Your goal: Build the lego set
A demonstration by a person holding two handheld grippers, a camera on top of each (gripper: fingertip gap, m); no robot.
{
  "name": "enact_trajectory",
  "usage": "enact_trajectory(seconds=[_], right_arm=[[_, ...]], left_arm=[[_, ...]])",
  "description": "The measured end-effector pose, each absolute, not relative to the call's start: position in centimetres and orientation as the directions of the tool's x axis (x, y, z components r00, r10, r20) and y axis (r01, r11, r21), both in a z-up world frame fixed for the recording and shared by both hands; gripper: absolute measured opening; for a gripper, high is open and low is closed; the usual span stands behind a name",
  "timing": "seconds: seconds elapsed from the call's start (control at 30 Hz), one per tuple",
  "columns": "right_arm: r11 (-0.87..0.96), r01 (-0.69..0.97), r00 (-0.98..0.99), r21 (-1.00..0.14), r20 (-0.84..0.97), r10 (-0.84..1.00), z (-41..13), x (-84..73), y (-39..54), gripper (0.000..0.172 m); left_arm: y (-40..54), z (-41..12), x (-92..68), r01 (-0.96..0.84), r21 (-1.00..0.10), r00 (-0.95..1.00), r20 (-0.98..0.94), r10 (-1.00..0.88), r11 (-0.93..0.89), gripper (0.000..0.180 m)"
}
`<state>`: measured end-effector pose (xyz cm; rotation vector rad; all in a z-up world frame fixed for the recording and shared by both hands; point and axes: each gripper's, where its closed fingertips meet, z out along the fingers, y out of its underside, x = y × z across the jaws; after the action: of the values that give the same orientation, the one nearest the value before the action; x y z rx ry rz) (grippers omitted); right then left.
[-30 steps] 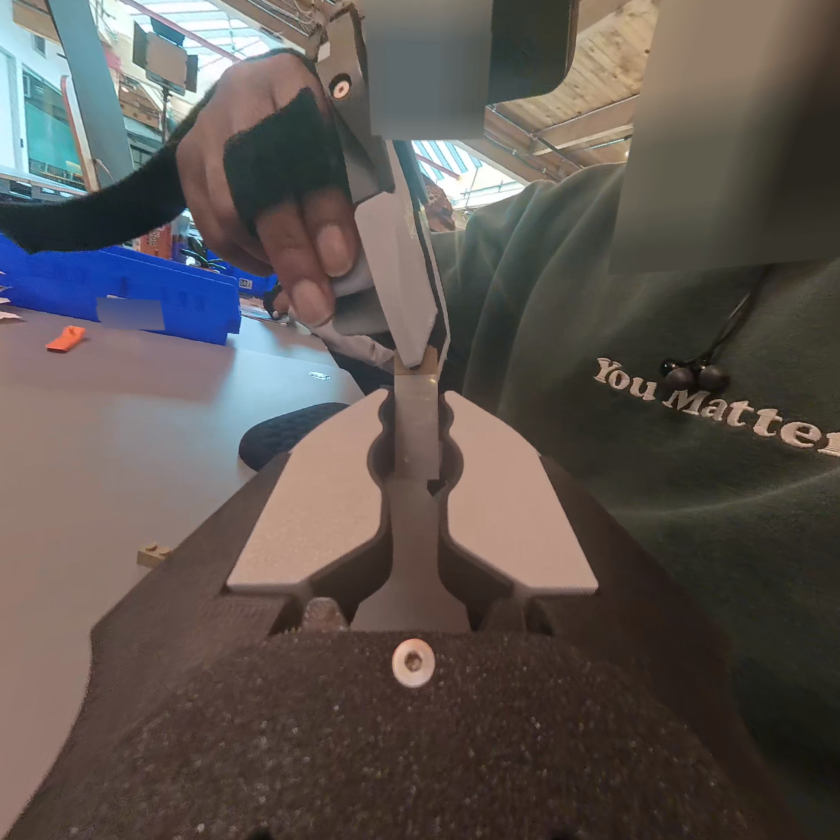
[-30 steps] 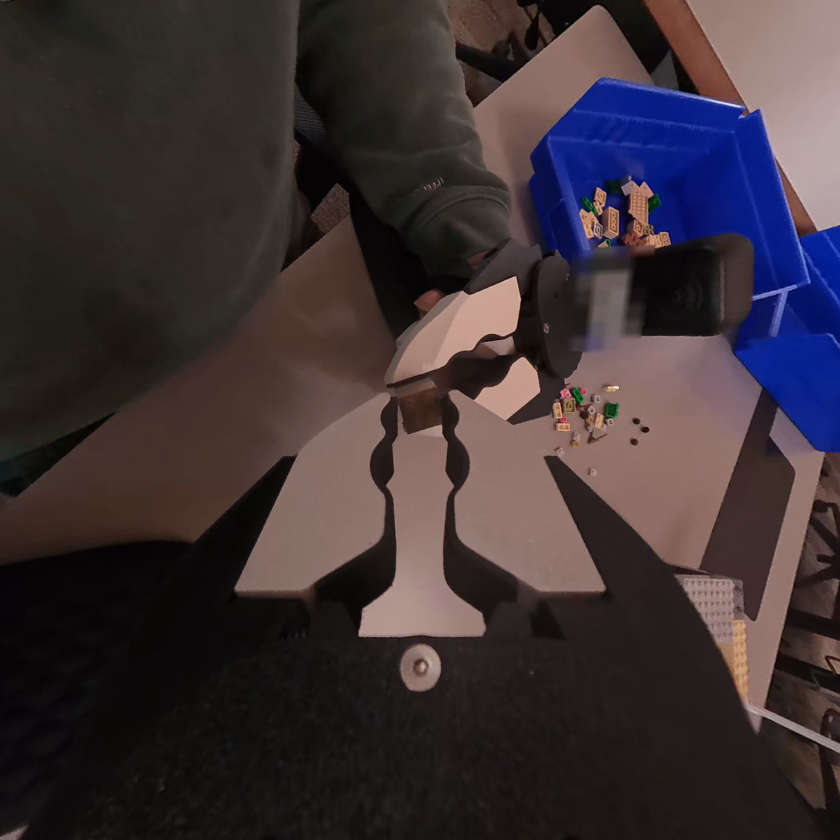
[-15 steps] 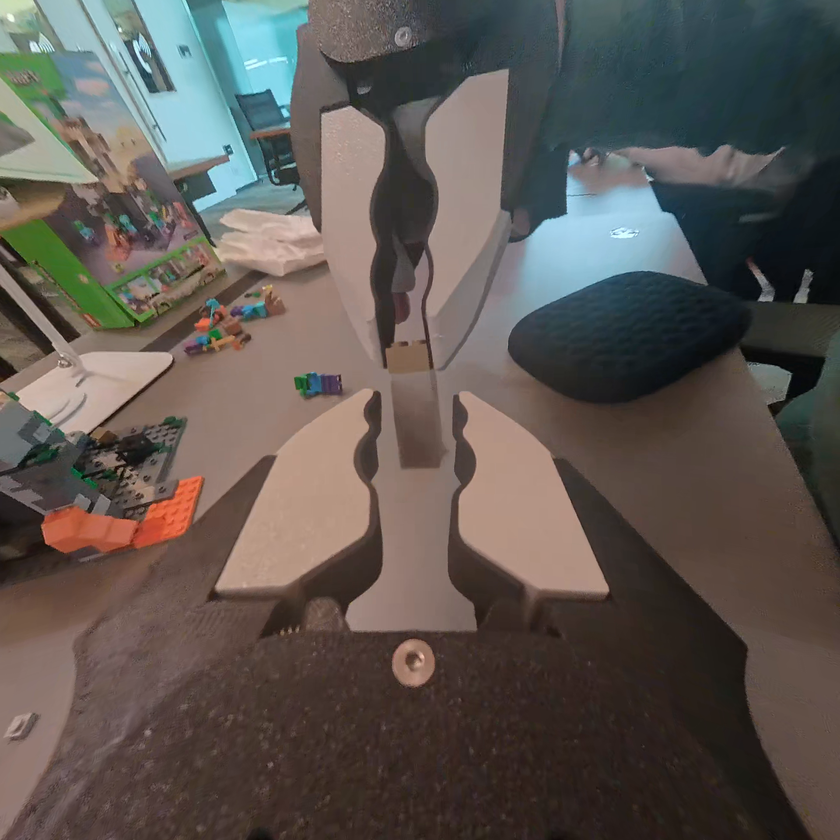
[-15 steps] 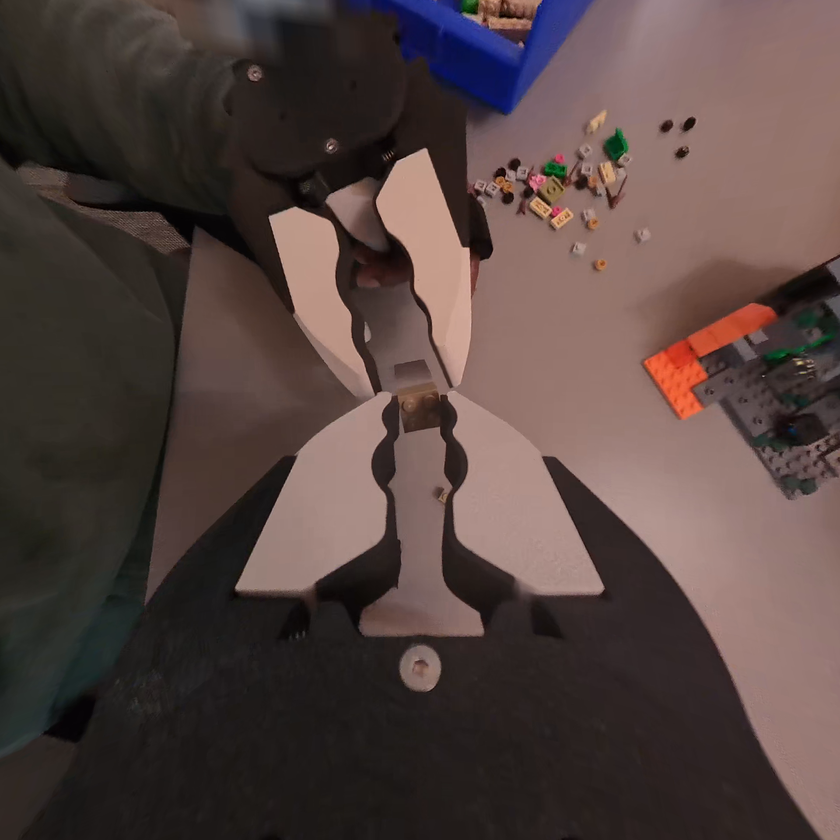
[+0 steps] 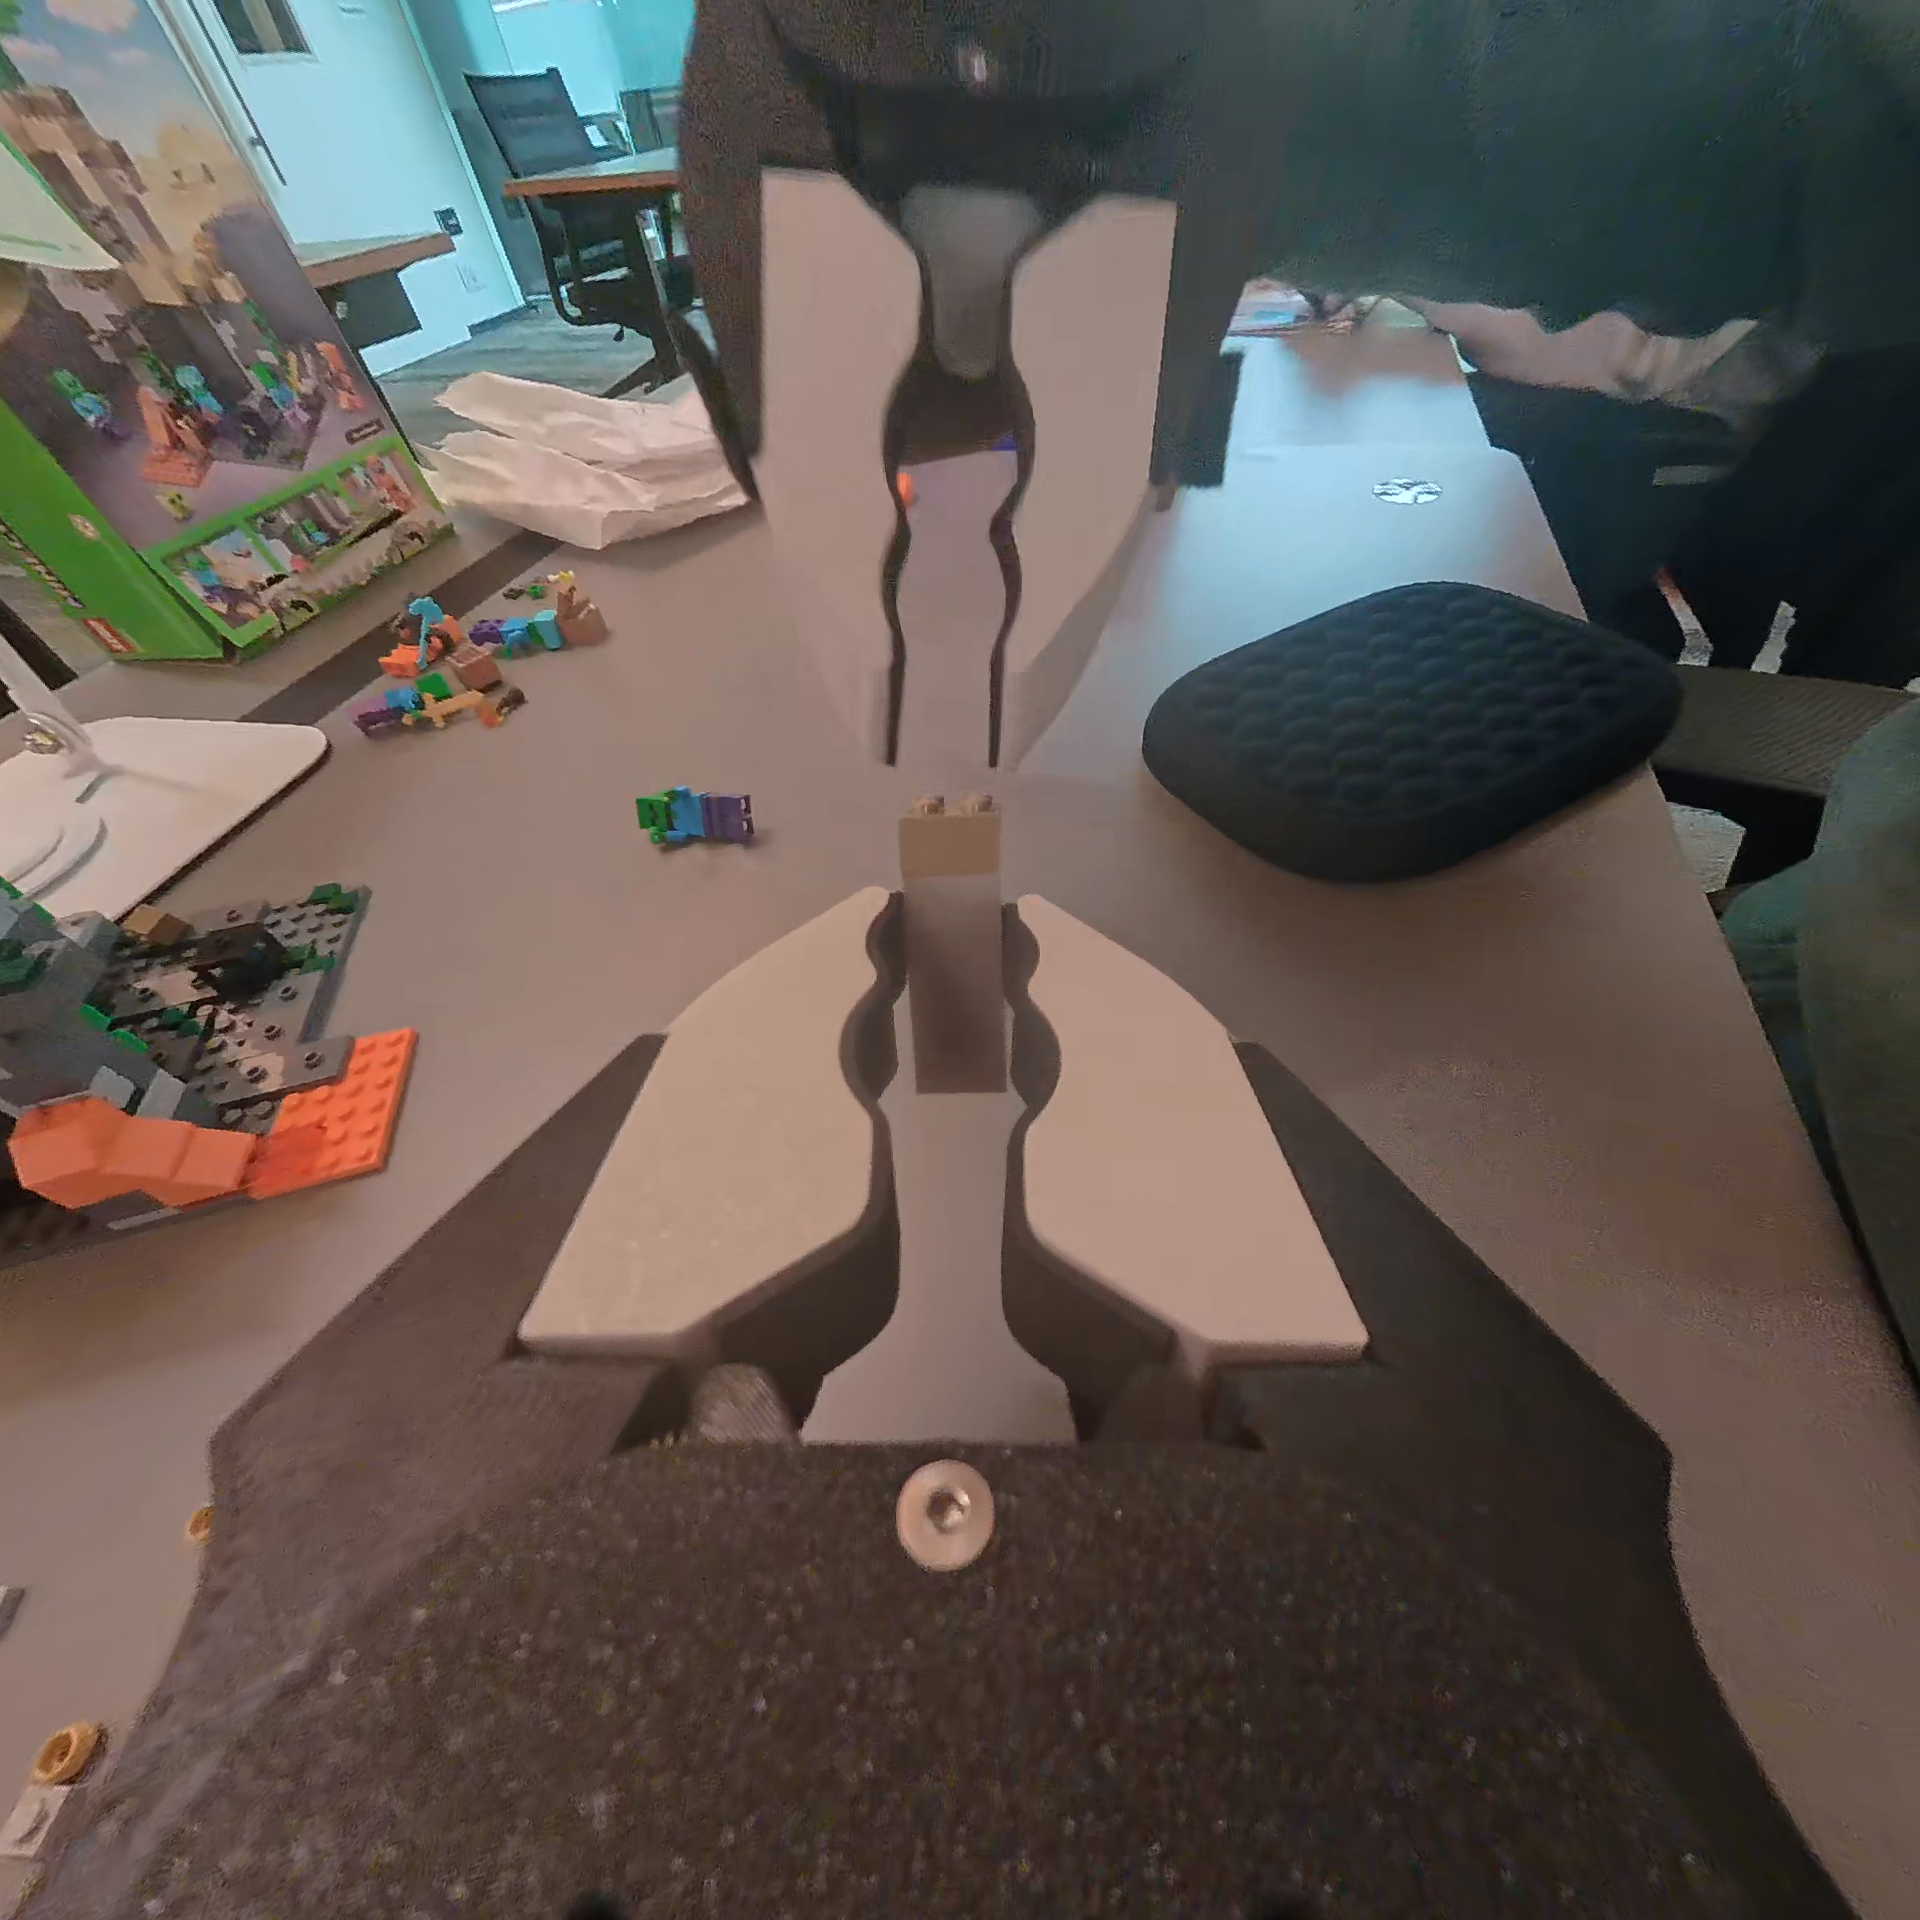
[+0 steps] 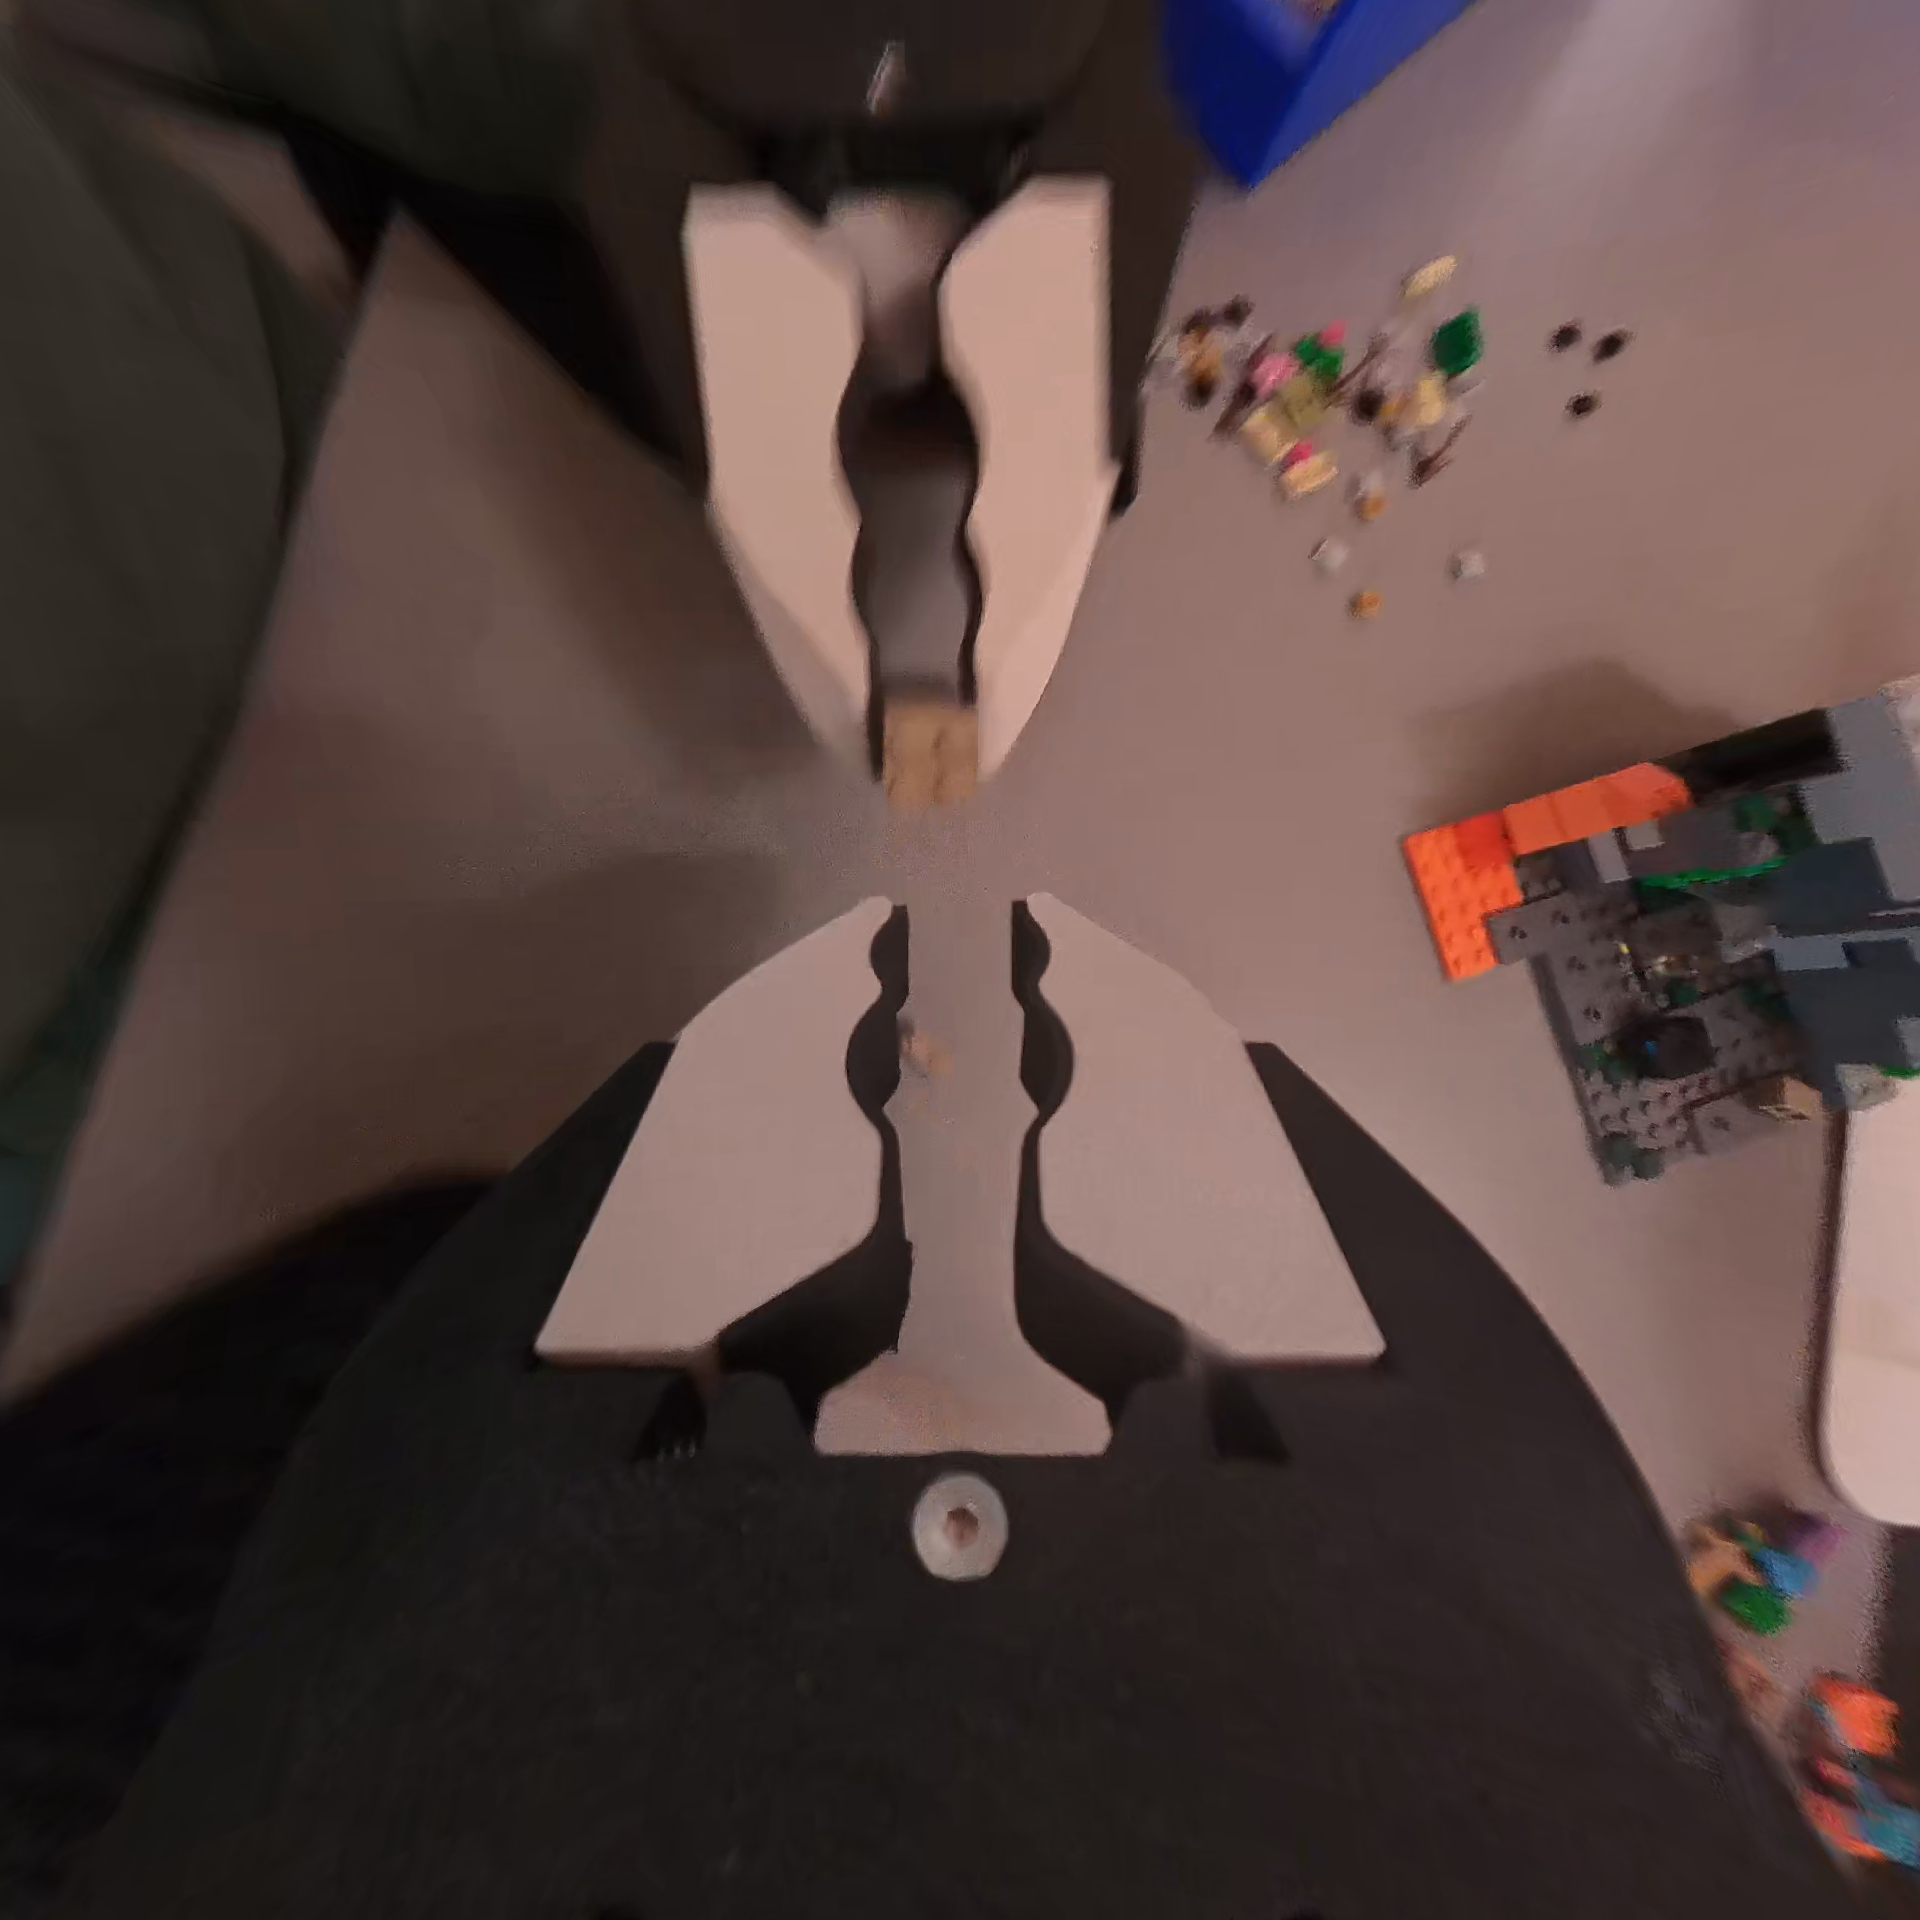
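Observation:
My left gripper [image 5: 951, 906] is shut on a tall brick piece [image 5: 953, 935], with a tan brick on top of a grey column. The pads press on both sides of the column, and the tan studded end sticks out past the fingertips. The right wrist view, which is blurred, shows that tan end [image 6: 928, 764] at the left gripper's [image 6: 928, 774] tips. My right gripper [image 6: 956, 912] faces it tip to tip a short way off. Its jaws stand apart with only table between them. The left wrist view also shows the right gripper [image 5: 940, 753] empty.
A grey and orange brick build [image 5: 208, 1081] stands at the left and also shows in the right wrist view [image 6: 1662, 935]. A small figure [image 5: 694, 816], loose pieces [image 6: 1340, 405], a green box [image 5: 156, 416], a black pad [image 5: 1403, 727] and a blue bin [image 6: 1299, 62] lie around. My left and right fingertips are right by each other. The small figure [image 5: 694, 816] is about equally far from each gripper, around 15 cm.
The right gripper held the tan brick half a second ago; now it has let go and drawn back. The left jaws opened briefly and closed again on the piece.

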<state>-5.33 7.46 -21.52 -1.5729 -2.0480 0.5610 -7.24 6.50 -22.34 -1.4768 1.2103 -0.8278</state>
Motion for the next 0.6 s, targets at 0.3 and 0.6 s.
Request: enact_trajectory(seconds=[0.3,0.6], right_arm=[[0.396,0.826,-0.373,-0.4,0.138,0.917,-29.1,-1.9,7.9,0.023],[0.422,0.821,-0.407,-0.385,0.125,0.905,-30.5,-2.7,8.3,0.01]], left_arm=[[6.2,-22.9,-7.1,-0.298,-0.955,0.239,-0.09,-0.967,0.015,0.017],[6.2,-23.1,-7.0,-0.301,-0.953,0.232,-0.085,-0.969,0.011,0.017]])
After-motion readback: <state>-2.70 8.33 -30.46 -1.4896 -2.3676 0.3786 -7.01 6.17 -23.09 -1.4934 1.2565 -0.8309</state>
